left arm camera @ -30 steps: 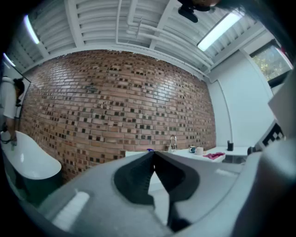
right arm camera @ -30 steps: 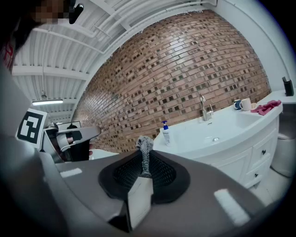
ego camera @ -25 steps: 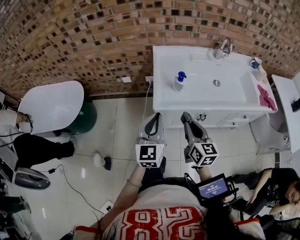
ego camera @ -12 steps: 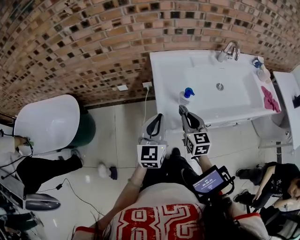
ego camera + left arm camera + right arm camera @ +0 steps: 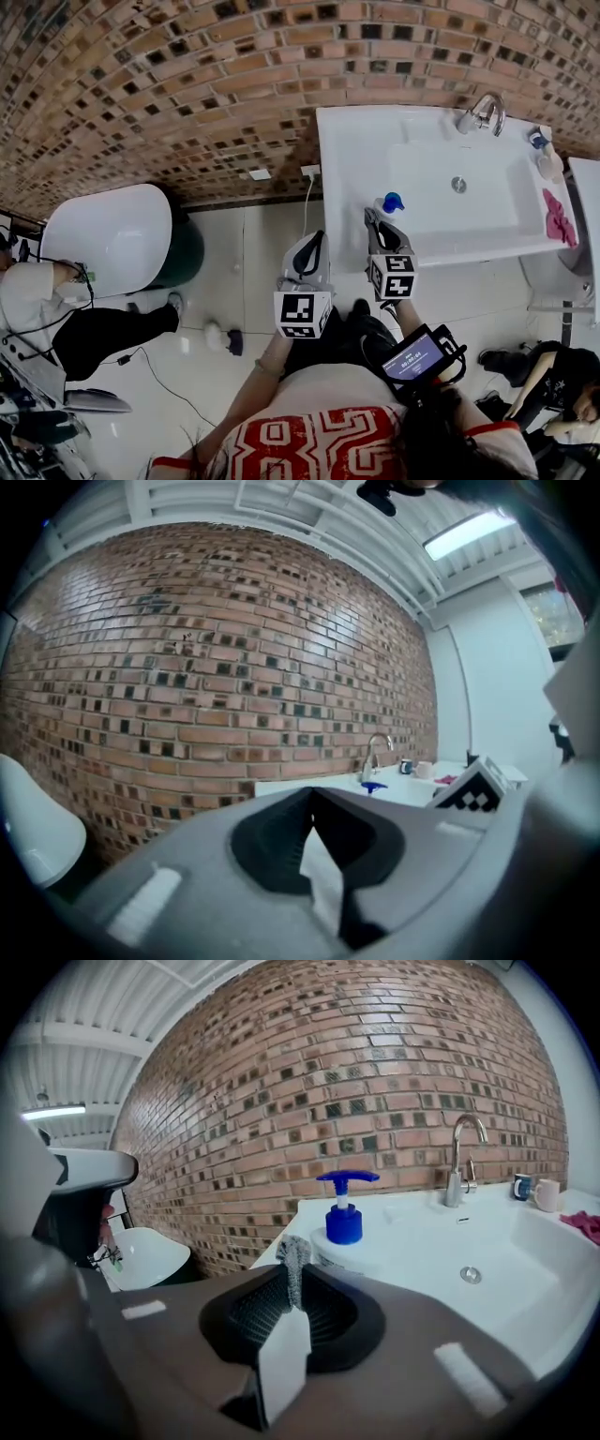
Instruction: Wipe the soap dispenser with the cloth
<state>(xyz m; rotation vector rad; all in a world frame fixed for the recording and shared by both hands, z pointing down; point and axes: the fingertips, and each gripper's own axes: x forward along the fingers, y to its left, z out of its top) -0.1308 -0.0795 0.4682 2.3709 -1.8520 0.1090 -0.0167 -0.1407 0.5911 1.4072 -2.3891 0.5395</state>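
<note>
Wall: The big red-brown brick wall [image 5: 187,94] fills the far side of the room.

Sink: The white sink counter [image 5: 347,150] stands against that wall, on the right.

Left gripper: The grey left gripper [image 5: 315,234] hangs over the floor, just left of the sink's near corner. Its jaws are pressed together and hold nothing.

Right gripper: The grey right gripper [image 5: 371,216] points at the sink's near left corner. Its jaws are pressed together too. A small rough grey bit shows at the tips (it may just be the gripper's own pad, I cannot tell). It holds no cloth.

Cloth: The pink crumpled cloth [image 5: 560,214] lies at the right end of the counter, well apart from both grippers.

Soap: The white soap dispenser with the blue pump top [image 5: 389,204] stands upright on the near left corner of the counter, just beyond the right gripper's tips and close to the edge.

Job so far: I think wiping has not begun, because no one has the cloth yet.

What could go wrong: The right gripper is very near the bottle. A bump from it could knock the bottle over, or push it off the edge to the floor. Swinging across to fetch the cloth could bump it too. Rubbing with closed, empty jaws would clean nothing.
</note>
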